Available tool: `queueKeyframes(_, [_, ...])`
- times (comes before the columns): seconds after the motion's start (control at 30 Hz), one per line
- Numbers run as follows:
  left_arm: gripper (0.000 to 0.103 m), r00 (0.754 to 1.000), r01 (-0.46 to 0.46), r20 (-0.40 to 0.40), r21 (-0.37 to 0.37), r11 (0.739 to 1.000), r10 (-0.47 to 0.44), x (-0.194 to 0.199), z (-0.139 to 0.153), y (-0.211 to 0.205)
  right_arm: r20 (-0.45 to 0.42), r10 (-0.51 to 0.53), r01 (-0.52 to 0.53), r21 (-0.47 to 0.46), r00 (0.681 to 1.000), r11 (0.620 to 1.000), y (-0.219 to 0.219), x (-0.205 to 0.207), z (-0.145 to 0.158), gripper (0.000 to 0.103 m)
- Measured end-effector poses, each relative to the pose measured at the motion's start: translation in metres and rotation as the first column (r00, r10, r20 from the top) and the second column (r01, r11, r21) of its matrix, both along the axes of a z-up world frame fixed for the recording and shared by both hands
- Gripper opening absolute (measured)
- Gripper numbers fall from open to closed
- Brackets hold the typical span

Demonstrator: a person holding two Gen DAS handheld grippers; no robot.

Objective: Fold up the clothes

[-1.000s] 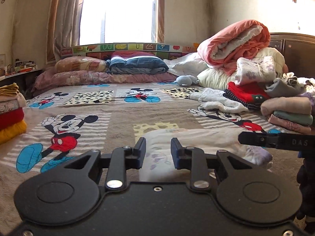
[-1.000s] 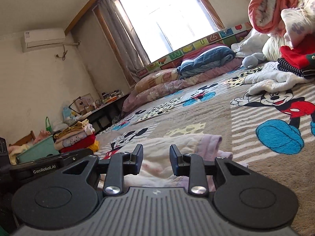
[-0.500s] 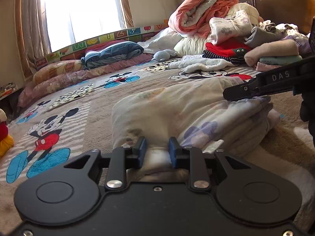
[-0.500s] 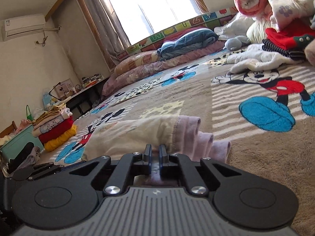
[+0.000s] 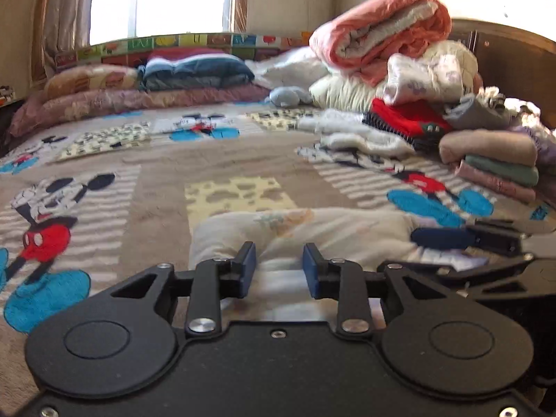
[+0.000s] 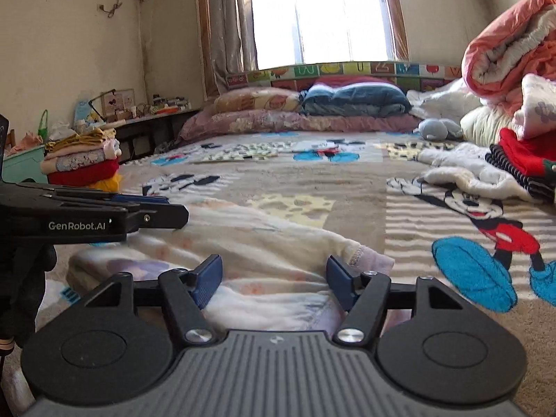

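Cream folded garment (image 5: 312,229) with a faint pastel print lies on the bed (image 5: 160,187), on a brown blanket patterned with cartoon mice, directly in front of both grippers. In the right wrist view the same garment (image 6: 264,243) shows several stacked layers and a lilac cuff or hem at its right end.

The left gripper (image 5: 278,271) sits low at the near edge of the garment, its blue-padded jaws parted with cloth showing in the gap between them; they are released and grasp nothing. The right gripper (image 6: 274,278) is likewise at the garment's near edge, its jaws spread wide and released, the fabric lying between and just beyond them without being pinched. Each gripper appears in the other's view: the right one (image 5: 465,238) reaches in from the right over the garment, and the left one (image 6: 104,208), marked GenRobot.AI, reaches in from the left over the garment's far side.

A stack of folded clothes (image 6: 81,163) sits at the left edge of the bed. On the right side a heap of unfolded laundry (image 5: 417,118) rests beneath a rolled coral blanket (image 5: 378,34). Pillows (image 6: 312,111) line the far end below a bright window (image 6: 319,14).
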State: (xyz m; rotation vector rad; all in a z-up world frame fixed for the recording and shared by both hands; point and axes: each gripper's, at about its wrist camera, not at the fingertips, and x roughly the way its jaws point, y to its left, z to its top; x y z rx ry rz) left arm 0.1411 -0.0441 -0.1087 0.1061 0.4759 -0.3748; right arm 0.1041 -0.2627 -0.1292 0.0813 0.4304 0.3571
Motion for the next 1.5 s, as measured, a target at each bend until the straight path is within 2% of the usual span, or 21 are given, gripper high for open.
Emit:
queueKeyframes(0.03, [0.029,1.000,0.005,-0.028,0.019,1.000,-0.005,0.005,-0.010,-0.004,-0.014,0.005,-0.004,0.021,1.000,1.000,-0.002,0.003,-0.004,0.066])
queueKeyframes(0.13, [0.029,1.000,-0.013,-0.002,0.016,1.000,0.013,-0.001,-0.018,-0.006,-0.038,0.012,-0.012,0.021,0.999,1.000,-0.003,0.006,-0.005,0.065])
queueKeyframes(0.37, [0.029,1.000,-0.010,0.030,0.079,0.997,0.008,-0.004,-0.021,-0.012,-0.044,0.022,-0.022,-0.008,0.999,1.000,0.002,0.002,-0.011,0.065])
queueKeyframes(0.5, [0.029,1.000,0.014,-0.012,0.072,0.997,-0.013,-0.007,-0.003,-0.006,-0.003,0.014,-0.014,-0.004,1.000,1.000,0.001,-0.007,-0.004,0.066])
queueKeyframes(0.57, [0.035,1.000,-0.011,-0.007,0.028,1.000,0.011,-0.018,0.012,0.005,0.014,0.003,-0.004,0.017,1.000,1.000,-0.003,-0.018,0.002,0.067])
queueKeyframes(0.6, [0.053,0.999,-0.034,0.001,-0.008,0.999,0.034,-0.025,0.020,0.013,0.024,-0.006,0.005,0.028,1.000,1.000,-0.005,-0.024,0.005,0.070])
queueKeyframes(0.63, [0.058,0.998,-0.057,0.006,-0.045,0.997,0.057,-0.032,0.027,0.020,0.024,-0.025,0.024,0.056,0.999,0.998,-0.011,-0.029,0.008,0.072])
queueKeyframes(0.67, [0.058,0.996,-0.085,-0.003,-0.093,0.992,0.085,-0.037,0.030,0.031,0.023,-0.046,0.044,0.085,0.999,0.995,-0.018,-0.034,0.011,0.075])
queueKeyframes(0.77, [0.058,0.986,-0.161,-0.077,-0.229,0.960,0.147,-0.043,0.029,0.060,-0.018,-0.116,0.118,0.197,0.993,0.973,-0.042,-0.046,0.015,0.082])
queueKeyframes(0.83, [0.058,0.975,-0.206,-0.148,-0.323,0.924,0.166,-0.043,0.023,0.078,-0.095,-0.168,0.189,0.291,0.981,0.938,-0.062,-0.048,0.009,0.084])
queueKeyframes(0.9, [0.060,0.961,-0.246,-0.222,-0.417,0.875,0.164,-0.043,0.015,0.094,-0.198,-0.197,0.264,0.409,0.960,0.873,-0.085,-0.047,-0.004,0.086])
queueKeyframes(0.97, [0.062,0.946,-0.279,-0.287,-0.494,0.823,0.149,-0.042,0.011,0.102,-0.308,-0.171,0.322,0.550,0.936,0.771,-0.106,-0.043,-0.023,0.088])
queueKeyframes(1.1, [0.066,0.915,-0.338,-0.389,-0.598,0.726,0.105,-0.033,-0.010,0.115,-0.393,-0.071,0.341,0.678,0.917,0.651,-0.114,-0.032,-0.048,0.091])
queueKeyframes(1.17, [0.068,0.900,-0.364,-0.428,-0.638,0.679,0.081,-0.028,-0.020,0.118,-0.389,-0.036,0.318,0.692,0.920,0.648,-0.109,-0.026,-0.050,0.094])
queueKeyframes(1.23, [0.069,0.894,-0.372,-0.444,-0.656,0.657,0.062,-0.025,-0.024,0.120,-0.390,-0.026,0.309,0.686,0.920,0.658,-0.102,-0.019,-0.051,0.095])
queueKeyframes(1.43, [0.068,0.896,-0.340,-0.443,-0.664,0.666,0.015,-0.016,-0.032,0.110,-0.393,0.001,0.285,0.666,0.919,0.689,-0.082,0.002,-0.055,0.095])
queueKeyframes(1.47, [0.068,0.897,-0.333,-0.442,-0.663,0.671,0.008,-0.016,-0.032,0.109,-0.394,0.005,0.280,0.663,0.919,0.694,-0.078,0.005,-0.056,0.091])
queueKeyframes(1.5, [0.066,0.896,-0.331,-0.443,-0.663,0.672,0.004,-0.015,-0.032,0.109,-0.395,0.009,0.276,0.659,0.919,0.699,-0.075,0.009,-0.057,0.080])
